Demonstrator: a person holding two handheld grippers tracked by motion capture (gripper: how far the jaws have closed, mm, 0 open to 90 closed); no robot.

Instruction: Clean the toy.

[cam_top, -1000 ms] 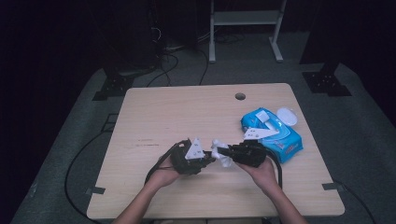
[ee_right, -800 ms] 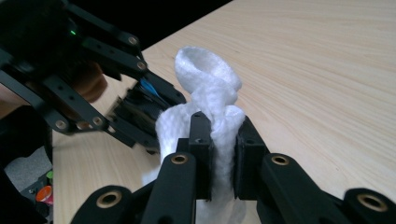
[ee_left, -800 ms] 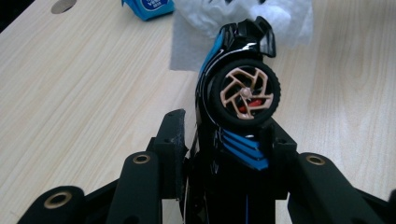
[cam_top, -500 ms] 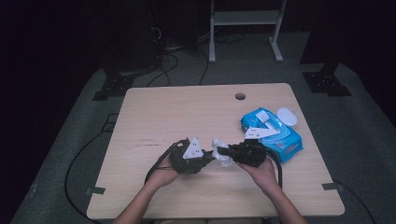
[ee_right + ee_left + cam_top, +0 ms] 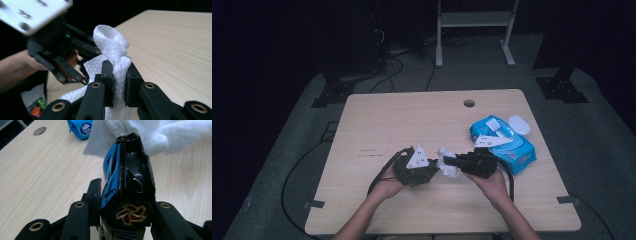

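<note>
My left gripper (image 5: 125, 195) clamps a black-and-blue toy car (image 5: 127, 177); my right gripper (image 5: 119, 82) pinches a white wipe (image 5: 113, 50) against the car's far end. A blue wipes pack (image 5: 504, 142) lies right, on the table (image 5: 412, 120).

Wooden table (image 5: 412, 120) bearing wipes pack (image 5: 504, 142)

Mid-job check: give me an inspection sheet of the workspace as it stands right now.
Surface: light wooden table, round hole near far edge.
Job's things: white wipe; black-and-blue toy car; blue wipes pack, lid open.
Clutter: nothing seen.
Grippers: right gripper shut on the wipe; left gripper shut on the toy car; wipe against the car's far end.
Cables: one trails from each gripper; more on the floor.
Surroundings: dark room, white frame behind.
</note>
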